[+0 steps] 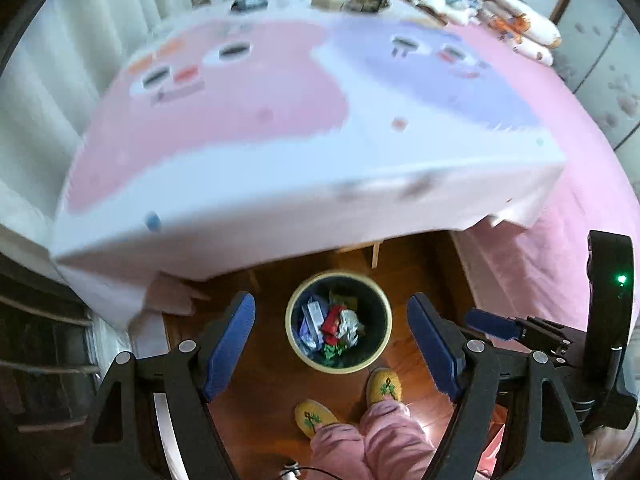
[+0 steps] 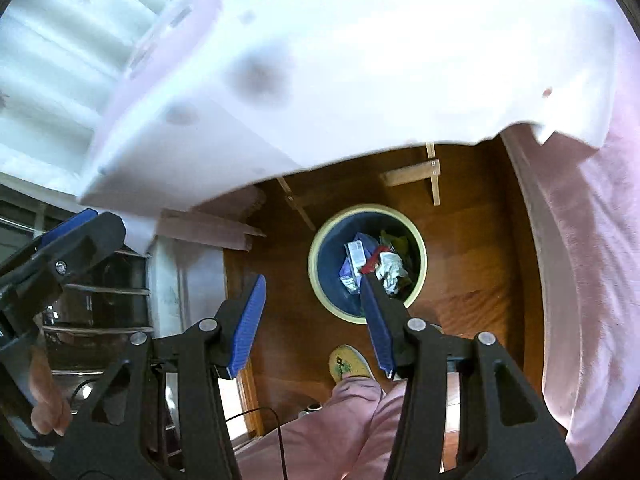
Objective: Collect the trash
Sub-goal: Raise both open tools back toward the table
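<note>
I am holding my left claw (image 1: 332, 344) with its blue pads wide apart and nothing between them; in the lower centre of its view the bin (image 1: 339, 282) is sitting framed between the two pads, on the wooden floor (image 1: 272, 360); my right claw (image 2: 316, 322) is likewise gaping and empty, its right pad crossing in front of the bin's near rim in the centre-right of that view; the bin itself is already holding the trash (image 1: 332, 326), a loose heap of wrappers, red, white, green and silvery, lying inside the dark liner; just below the bin in the left view my yellow slippers (image 1: 384, 385) and pink trousers are showing; above, filling the upper half of both frames, the counter (image 1: 248, 152) is draped in a pink and lilac cloth, with blurred clutter at its far edge in the upper centre, too smeared to name. Judging from this, both claws are free for another piece; to do it well I am thinking of lifting clear of the cloth's hanging edge, choosing one item, and closing squarely on it.
</note>
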